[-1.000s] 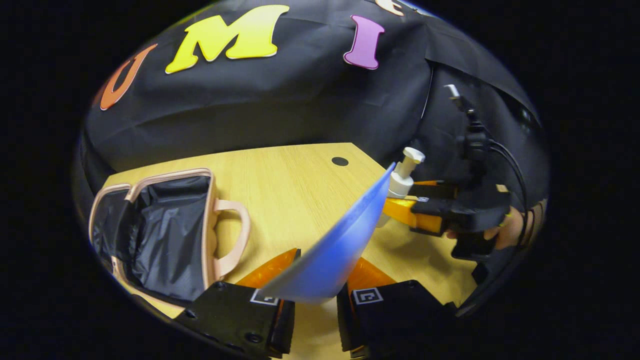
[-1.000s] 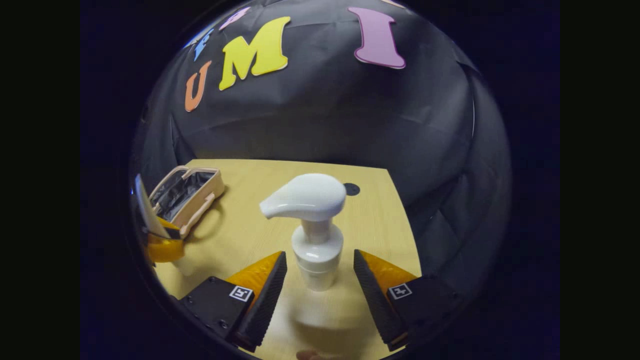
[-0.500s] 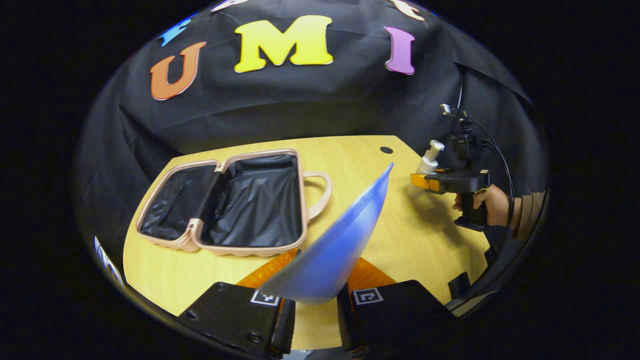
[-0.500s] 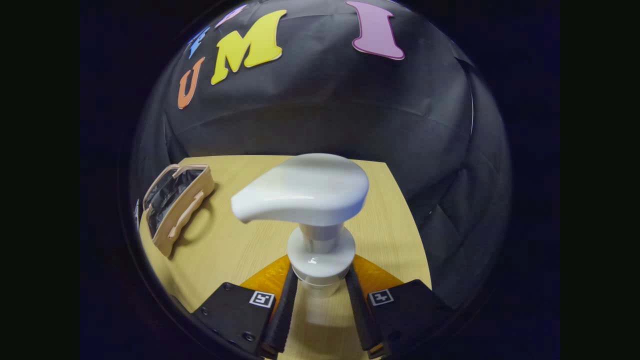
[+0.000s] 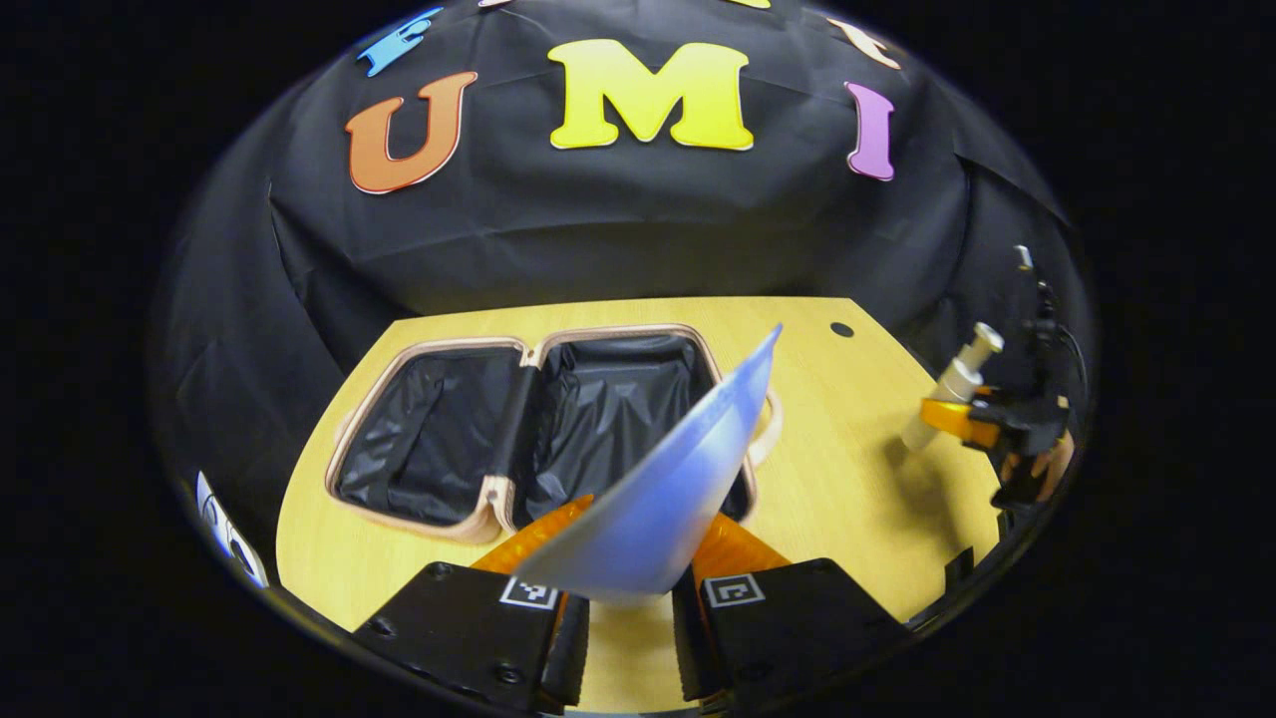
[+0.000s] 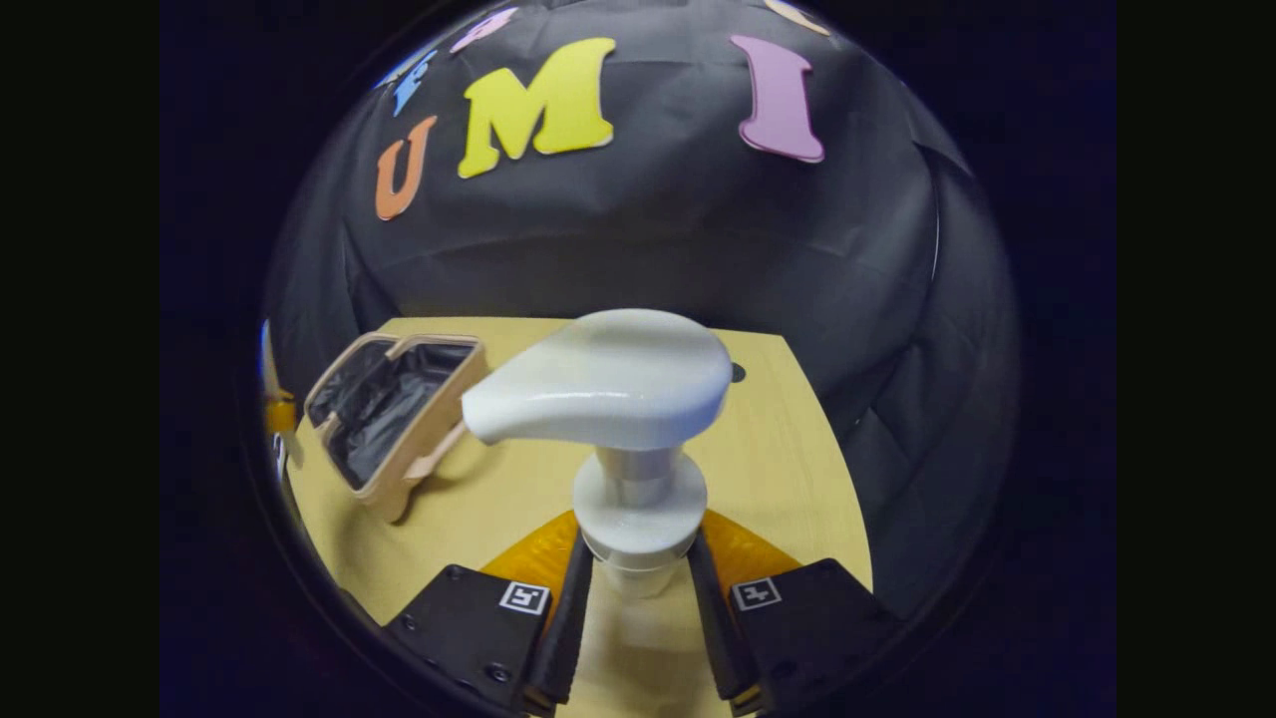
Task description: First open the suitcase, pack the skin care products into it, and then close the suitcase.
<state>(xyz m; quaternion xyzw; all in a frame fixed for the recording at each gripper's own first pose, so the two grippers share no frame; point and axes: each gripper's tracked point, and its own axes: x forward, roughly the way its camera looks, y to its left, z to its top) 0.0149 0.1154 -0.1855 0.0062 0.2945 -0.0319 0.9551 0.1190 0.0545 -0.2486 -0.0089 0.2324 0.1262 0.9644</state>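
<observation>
Two products are held: left gripper (image 5: 623, 608) pinches a thin, floppy blue sachet (image 5: 668, 489) at its bottom edge; right gripper (image 6: 638, 608) clamps a rigid, probably slippery pump bottle (image 6: 618, 399) below its collar — open suitcase (image 5: 498, 419) at 11 o'clock.

The left gripper (image 5: 626, 588) was closed — its two fingers pressed on a thin blue sachet (image 5: 668, 489) that stood up between them. The right gripper (image 6: 638, 588) was closed too, both fingers tight on the neck of a white pump bottle (image 6: 608, 399). In the left gripper view, far at the right edge, a hand (image 5: 1042, 469) held the right gripper from behind.
</observation>
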